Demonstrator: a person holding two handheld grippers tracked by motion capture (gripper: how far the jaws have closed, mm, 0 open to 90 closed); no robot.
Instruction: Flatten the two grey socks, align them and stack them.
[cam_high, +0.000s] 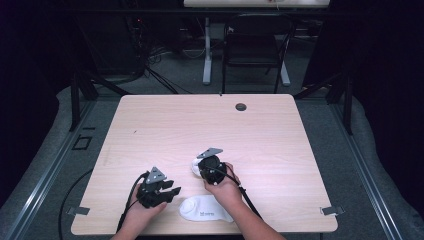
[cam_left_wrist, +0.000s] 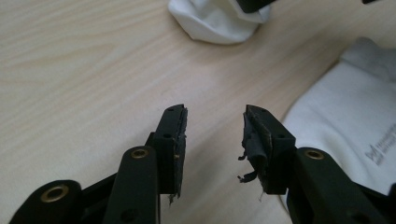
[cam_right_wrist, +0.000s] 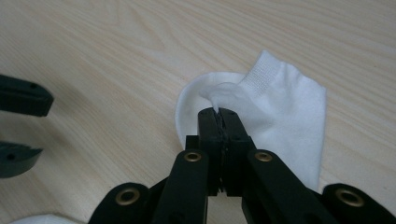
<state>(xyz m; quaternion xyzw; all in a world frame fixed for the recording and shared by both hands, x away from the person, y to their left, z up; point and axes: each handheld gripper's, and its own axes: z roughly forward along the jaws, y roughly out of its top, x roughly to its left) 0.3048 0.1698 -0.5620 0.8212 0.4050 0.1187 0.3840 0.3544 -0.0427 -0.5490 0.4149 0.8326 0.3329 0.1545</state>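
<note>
- White cotton ankle socks, high view: one folded sock (cam_high: 196, 166) lies mid-table just beyond the right gripper (cam_high: 205, 167), which points down onto it; the flat white sock (cam_high: 205, 209) lies at the near edge of the pale wooden table (cam_high: 280, 130), between both hands.
- Left gripper view: the left gripper (cam_left_wrist: 215, 135) hovers with jaws apart and empty; the flat sock (cam_left_wrist: 341, 126) lies just right of it.
- Right gripper view: the right gripper (cam_right_wrist: 219, 116) pinches a fold of the folded sock (cam_right_wrist: 280, 112), whose cuff points far-right.
</note>
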